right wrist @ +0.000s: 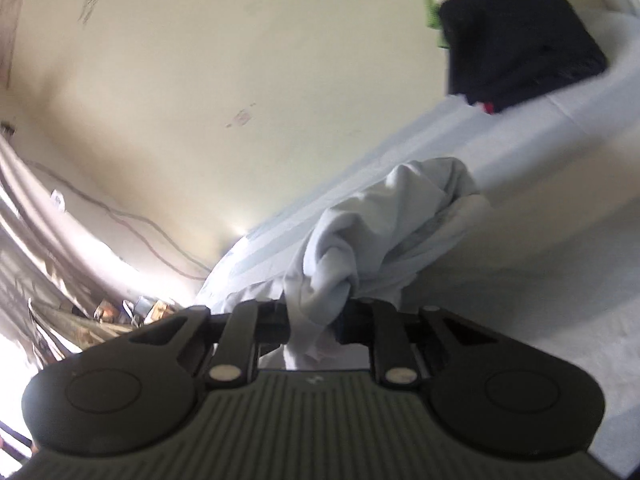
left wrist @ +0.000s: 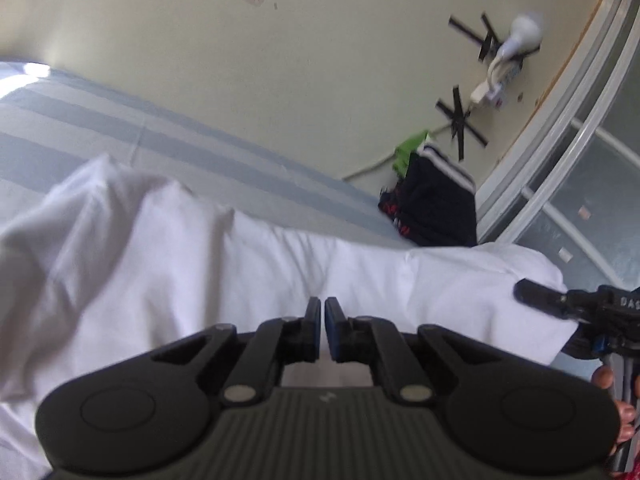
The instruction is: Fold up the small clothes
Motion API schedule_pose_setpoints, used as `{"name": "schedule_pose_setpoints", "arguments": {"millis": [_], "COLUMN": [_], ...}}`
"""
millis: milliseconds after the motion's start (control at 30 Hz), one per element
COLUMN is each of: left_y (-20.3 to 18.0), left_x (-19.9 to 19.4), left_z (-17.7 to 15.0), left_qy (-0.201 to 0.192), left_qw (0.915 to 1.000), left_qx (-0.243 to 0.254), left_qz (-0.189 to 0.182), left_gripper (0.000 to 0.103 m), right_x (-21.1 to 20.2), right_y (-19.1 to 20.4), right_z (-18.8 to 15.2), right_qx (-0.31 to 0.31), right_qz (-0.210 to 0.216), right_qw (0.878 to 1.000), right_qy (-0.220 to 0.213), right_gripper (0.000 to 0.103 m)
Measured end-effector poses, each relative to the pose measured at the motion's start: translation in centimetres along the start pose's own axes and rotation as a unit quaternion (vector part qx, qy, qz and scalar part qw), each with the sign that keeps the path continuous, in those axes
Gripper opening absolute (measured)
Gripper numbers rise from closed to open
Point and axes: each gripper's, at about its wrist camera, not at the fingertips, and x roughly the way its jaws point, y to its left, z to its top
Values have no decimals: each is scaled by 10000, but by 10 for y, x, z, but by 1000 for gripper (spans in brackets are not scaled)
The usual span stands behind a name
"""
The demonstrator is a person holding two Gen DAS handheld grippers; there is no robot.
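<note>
A white garment [left wrist: 200,256] is held up above a bed with a blue striped sheet [left wrist: 120,120]. My left gripper [left wrist: 322,306] is shut on the garment's edge, the jaws almost touching. My right gripper [right wrist: 316,320] is shut on a bunched fold of the same white garment [right wrist: 360,248], which hides its fingertips. The right gripper also shows at the right edge of the left wrist view [left wrist: 532,294], pinching the garment's far corner.
A pile of dark clothes with a striped band [left wrist: 436,204] and something green lies at the bed's far end, also seen in the right wrist view [right wrist: 516,28]. A cream wall [left wrist: 280,60] carries a taped power strip [left wrist: 500,76]. A window frame [left wrist: 580,160] stands at right.
</note>
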Motion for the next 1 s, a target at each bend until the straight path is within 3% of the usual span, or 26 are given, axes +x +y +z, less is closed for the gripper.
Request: {"name": "schedule_pose_setpoints", "arguments": {"millis": [100,200,267,333,400,533,667,733,767,833,900,1000], "left_y": [15,35,50,61,67,74,62,54,51,48,48,48], "left_x": [-54,-92,-109,-116,-118,-114,-93,-81,-75,-66,-67,-73], "left_z": [13,19,18,16,13,9,11,10,8,3,-4,-10], "left_qy": [-751,-1143,-1285,-1296,-1252,-1202,-1093,-922,-821,-485,-383,-203], "left_qw": [9970,9915,9873,9853,9851,9860,9899,9902,9895,9876,9864,9855], "left_qx": [-135,-305,-474,-599,-662,-655,-434,-268,-180,-25,12,-29], "left_qz": [150,538,804,937,972,955,791,1012,1179,1496,1601,1686], "left_gripper": [7,9,20,27,29,40,43,39,23,7,6,6], "right_x": [41,99,141,182,203,163,144,164,178,218,260,268], "right_y": [54,99,122,135,138,126,123,123,124,127,124,121], "right_z": [-1,-19,-41,-68,-85,-66,-24,-9,-5,-9,-28,-37], "right_qx": [-723,-1311,-1682,-2004,-2073,-1640,-1744,-1621,-1611,-1662,-1727,-1799], "right_qz": [222,555,638,644,734,1434,872,779,793,620,411,434], "right_qw": [9963,9848,9741,9607,9496,9582,9752,9777,9764,9697,9542,9544], "right_qy": [399,996,1373,1810,2234,1857,1052,1086,1200,1677,2407,2343], "right_gripper": [20,20,21,42,44,44,46,44,44,44,43,43]}}
